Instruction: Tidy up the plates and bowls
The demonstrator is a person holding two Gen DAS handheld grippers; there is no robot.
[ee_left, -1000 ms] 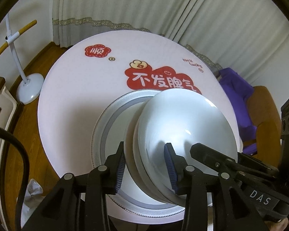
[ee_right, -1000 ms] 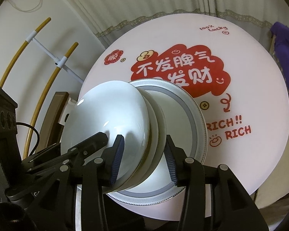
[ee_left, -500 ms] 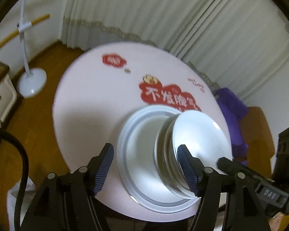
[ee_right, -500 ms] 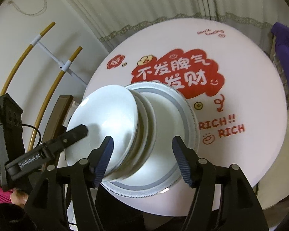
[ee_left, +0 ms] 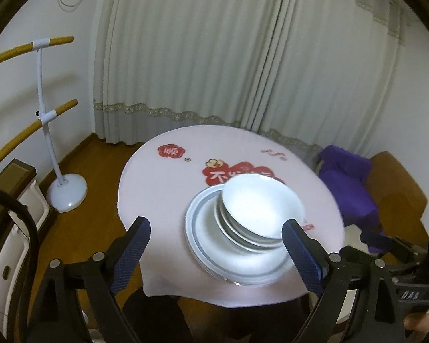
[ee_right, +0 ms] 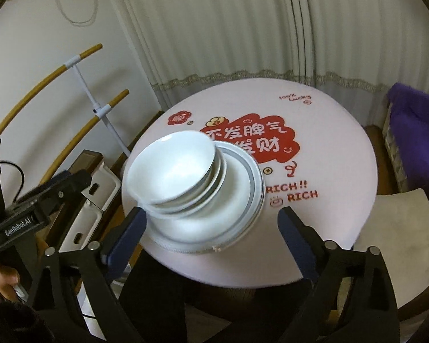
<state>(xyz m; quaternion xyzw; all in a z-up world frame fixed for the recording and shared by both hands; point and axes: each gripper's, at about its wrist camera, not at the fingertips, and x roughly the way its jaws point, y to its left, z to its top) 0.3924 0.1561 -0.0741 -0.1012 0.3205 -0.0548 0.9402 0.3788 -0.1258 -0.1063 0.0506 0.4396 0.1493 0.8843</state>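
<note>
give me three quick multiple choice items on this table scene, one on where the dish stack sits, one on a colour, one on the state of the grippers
1. Where is the dish stack?
A. on the floor
B. on the round table, near its front edge
C. on the chair

2. What colour is the cloth on the chair?
A. purple
B. green
C. yellow

3. How do both grippers stand?
A. clamped on a bowl
B. shut and empty
C. open, holding nothing

Answers:
1 B: the dish stack rests on the round table.
2 A: the cloth is purple.
3 C: the left gripper and right gripper have just been opening; nothing sits between their jaws.
</note>
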